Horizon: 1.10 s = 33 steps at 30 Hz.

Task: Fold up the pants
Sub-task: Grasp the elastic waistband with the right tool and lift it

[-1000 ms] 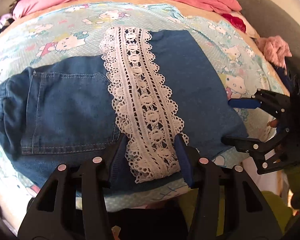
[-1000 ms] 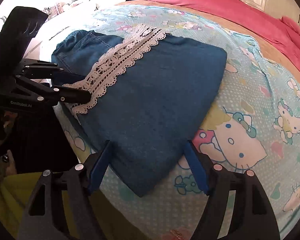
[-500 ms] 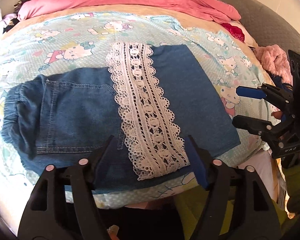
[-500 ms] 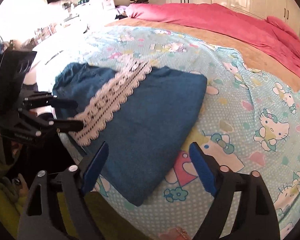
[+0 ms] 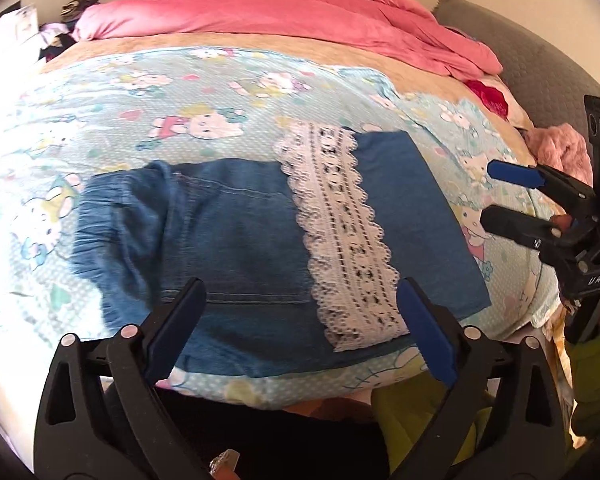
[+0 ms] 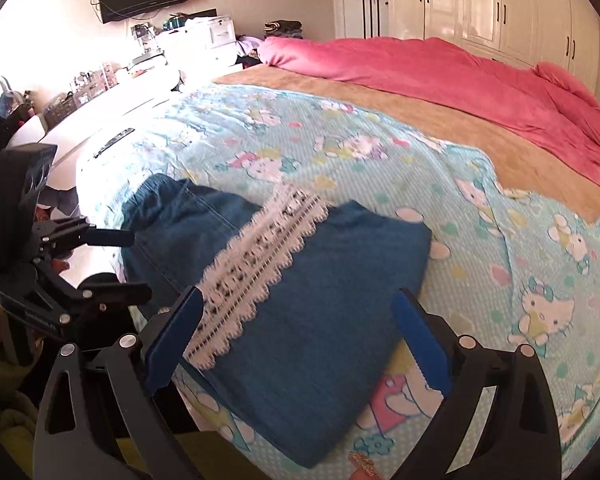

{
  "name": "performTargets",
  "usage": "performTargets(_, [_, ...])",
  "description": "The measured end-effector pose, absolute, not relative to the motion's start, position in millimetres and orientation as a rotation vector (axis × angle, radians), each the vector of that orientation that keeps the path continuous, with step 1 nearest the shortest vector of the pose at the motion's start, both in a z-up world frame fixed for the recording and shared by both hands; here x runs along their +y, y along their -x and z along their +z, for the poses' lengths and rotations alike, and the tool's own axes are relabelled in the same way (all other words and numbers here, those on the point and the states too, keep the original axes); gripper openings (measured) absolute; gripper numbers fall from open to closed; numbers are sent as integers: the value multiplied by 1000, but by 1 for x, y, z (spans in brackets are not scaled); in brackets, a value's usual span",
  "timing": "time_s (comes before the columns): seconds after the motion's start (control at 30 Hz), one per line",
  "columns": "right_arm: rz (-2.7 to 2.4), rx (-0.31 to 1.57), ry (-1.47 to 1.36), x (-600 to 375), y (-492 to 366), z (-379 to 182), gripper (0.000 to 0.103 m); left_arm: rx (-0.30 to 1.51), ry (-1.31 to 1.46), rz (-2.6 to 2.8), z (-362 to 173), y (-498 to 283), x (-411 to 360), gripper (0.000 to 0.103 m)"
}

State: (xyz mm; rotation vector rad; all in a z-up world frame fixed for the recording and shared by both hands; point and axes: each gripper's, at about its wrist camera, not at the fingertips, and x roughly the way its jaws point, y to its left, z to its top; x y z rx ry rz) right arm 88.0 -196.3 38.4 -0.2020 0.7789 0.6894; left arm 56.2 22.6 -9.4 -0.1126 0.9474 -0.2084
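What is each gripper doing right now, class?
Left gripper: opening, nothing held, above the pants.
Right gripper: opening, nothing held.

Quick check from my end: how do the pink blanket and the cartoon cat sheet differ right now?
The pink blanket is plain in colour; the cartoon cat sheet is light blue with printed cats. The pink blanket lies bunched and rumpled along the far side of the bed; the cartoon cat sheet is spread fairly flat nearer the camera. The cartoon cat sheet has the folded denim pants on it; the pink blanket has none. Both lie on the same bed.
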Motion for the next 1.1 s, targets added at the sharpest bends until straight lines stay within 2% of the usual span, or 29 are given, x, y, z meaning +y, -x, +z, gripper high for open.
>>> performTargets(0.27, [772,808,150,-153,-118,58,95,925,193,-116,-6,-43,69,93])
performTargets(0.67, [948,874,309,-44,-150,52,95,953,410,5,-32,-33,142,93])
performTargets(0.7, [962,886,321,-37,-151,50,95,956,420,3,-34,-33,143,91])
performTargets(0.87, [1036,935,409,7,-156,38,95,972,481,-29,-44,-34,145,57])
performTargets(0.97, [1078,962,469,31,-156,28,95,980,501,-51,-49,-36,142,49])
performTargets(1.1, [1130,1004,515,57,-159,15,95,985,504,-53,-56,-37,140,49])
